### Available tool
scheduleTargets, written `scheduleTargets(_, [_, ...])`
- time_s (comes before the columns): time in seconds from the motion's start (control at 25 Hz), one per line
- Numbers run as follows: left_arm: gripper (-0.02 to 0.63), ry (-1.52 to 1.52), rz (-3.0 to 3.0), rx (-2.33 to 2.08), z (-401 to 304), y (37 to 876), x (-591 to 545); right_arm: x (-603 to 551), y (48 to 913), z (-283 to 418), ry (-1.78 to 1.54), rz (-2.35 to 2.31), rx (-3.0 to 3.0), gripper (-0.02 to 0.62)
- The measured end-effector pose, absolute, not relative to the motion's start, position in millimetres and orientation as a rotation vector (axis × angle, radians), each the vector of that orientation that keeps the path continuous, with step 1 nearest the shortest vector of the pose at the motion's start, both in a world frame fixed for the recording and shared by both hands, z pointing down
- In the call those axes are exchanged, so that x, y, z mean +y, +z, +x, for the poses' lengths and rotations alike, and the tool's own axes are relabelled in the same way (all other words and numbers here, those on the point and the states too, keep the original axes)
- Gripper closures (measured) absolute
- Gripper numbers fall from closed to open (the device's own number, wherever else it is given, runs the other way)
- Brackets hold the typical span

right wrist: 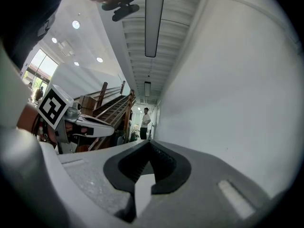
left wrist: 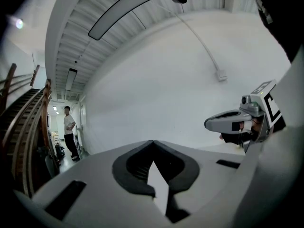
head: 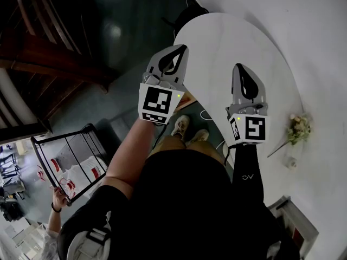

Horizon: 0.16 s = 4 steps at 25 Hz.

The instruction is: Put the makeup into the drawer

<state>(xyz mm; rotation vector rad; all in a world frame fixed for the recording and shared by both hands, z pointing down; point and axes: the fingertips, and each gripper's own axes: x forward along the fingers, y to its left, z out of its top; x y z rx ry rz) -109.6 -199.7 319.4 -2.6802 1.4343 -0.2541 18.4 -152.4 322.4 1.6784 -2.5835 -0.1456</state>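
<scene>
My left gripper (left wrist: 153, 145) has its jaws pressed together with nothing between them, and my right gripper (right wrist: 149, 146) is closed the same way. Both are raised by the white round counter (head: 233, 42). I can't make out the makeup in any view.

I'm in a big white-walled hall, with a wooden staircase (right wrist: 110, 103) centre left, a strip light (right wrist: 154, 23) overhead and a round white table (head: 233, 42).

A black top (head: 184, 199) and tan shorts (head: 169, 144) were worn; the grey left hand-held gripper (head: 183, 48) and right hand-held gripper (head: 239, 66) were marked with black-and-white squares
</scene>
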Motion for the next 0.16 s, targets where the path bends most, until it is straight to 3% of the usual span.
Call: scheduleTargets(0.16, [0.597,-0.265,-2.677,1.443,-114.2,325.2,-203.0,-153.7,323.5,13.5,-0.158,1.649,-2.593,0.591])
